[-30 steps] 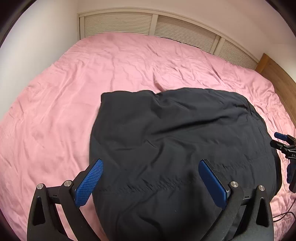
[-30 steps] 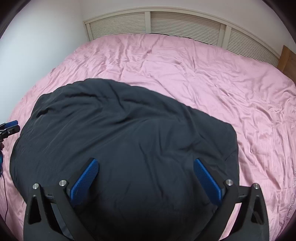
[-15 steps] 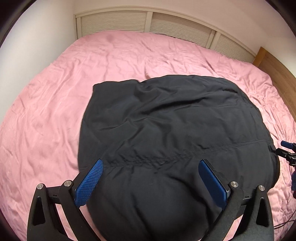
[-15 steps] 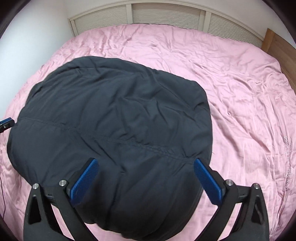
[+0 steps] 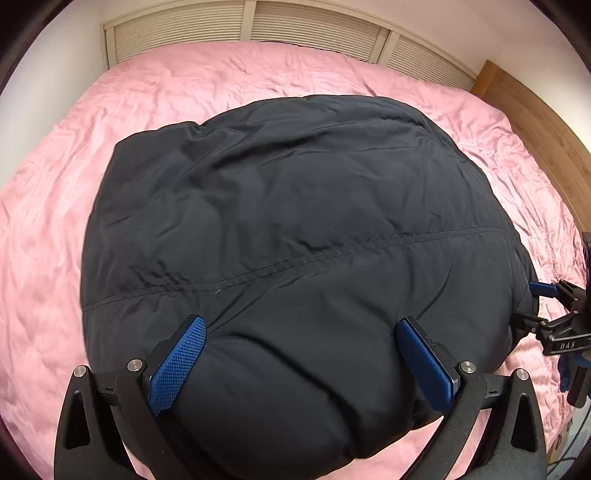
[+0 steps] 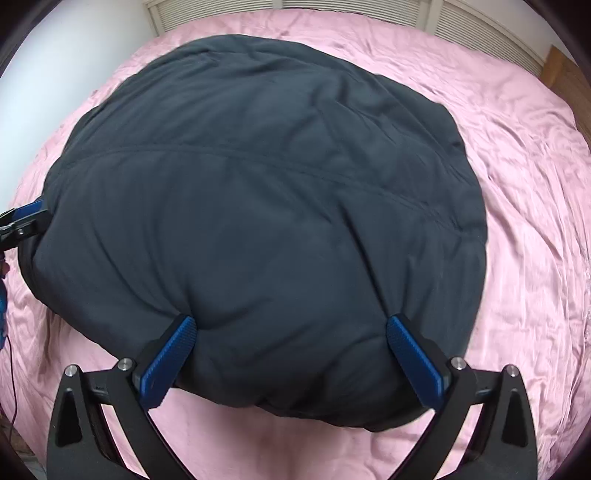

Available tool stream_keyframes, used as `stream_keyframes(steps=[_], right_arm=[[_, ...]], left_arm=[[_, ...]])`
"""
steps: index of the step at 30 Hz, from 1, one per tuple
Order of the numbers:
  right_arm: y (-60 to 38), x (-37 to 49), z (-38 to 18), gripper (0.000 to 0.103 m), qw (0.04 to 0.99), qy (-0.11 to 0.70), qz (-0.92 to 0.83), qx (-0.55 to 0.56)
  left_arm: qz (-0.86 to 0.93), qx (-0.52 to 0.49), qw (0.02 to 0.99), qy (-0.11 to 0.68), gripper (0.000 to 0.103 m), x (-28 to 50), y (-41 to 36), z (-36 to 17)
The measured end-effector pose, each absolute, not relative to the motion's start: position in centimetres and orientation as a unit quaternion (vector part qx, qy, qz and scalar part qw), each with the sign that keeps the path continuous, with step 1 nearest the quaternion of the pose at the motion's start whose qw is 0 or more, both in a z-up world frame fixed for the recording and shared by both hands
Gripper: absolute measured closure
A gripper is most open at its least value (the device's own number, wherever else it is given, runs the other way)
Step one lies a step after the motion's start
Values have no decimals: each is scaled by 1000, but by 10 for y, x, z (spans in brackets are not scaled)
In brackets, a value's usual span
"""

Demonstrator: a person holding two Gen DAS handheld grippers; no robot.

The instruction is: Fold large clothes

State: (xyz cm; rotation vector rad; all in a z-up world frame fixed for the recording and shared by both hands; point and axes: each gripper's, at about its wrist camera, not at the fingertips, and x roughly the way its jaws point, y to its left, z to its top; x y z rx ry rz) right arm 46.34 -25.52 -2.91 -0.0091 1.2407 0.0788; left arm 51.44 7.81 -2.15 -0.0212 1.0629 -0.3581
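A black padded jacket (image 5: 295,221) lies in a folded, puffy mound on the pink bed (image 5: 55,229), with a stitched seam running across it. My left gripper (image 5: 300,325) is open wide, and its blue pads (image 5: 177,365) press into the mound's near edge. In the right wrist view the same jacket (image 6: 266,192) fills the middle. My right gripper (image 6: 291,321) is open too, its pads (image 6: 413,365) dented into the near edge. Each gripper shows at the other view's side: the right gripper (image 5: 550,314) and the left gripper (image 6: 22,221).
The pink sheet (image 6: 535,221) spreads around the jacket on all sides. A white slatted headboard (image 5: 258,26) runs along the far wall, and a wooden bed frame (image 5: 535,122) borders the right side. A thin cable (image 6: 11,369) hangs at the left edge.
Both grippers have come down and forward onto the jacket's near edge. The jacket now fills more of each view and looks flatter. The fingers have stayed open.
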Motion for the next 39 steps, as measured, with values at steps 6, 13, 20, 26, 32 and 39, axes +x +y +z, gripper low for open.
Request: stream_keyframes(steps=[6,13,20,26,32,39], right_arm=[[-301,431,-29,0,811,584,-9,29],[-345,402,-6,0,819,570,-29,58],[-379,391,11,0,835,540,-39,97],[-386,399,11,0,841,523,-47,127],[-399,422,1,0,839,520,-24,158],[-424,457,-29,0,820,522,-4,236]], left_arm=[[-132,-22,858,495,1,489,100,-9],[-87,-11,889,450,1,455,109,9],[-59,15,901,429,1,436,121,9],[-58,-12,895,443,1,441,151,7],[-86,-179,864,463,1,474,228,-4],[-132,-310,795,503,1,533,267,-51]])
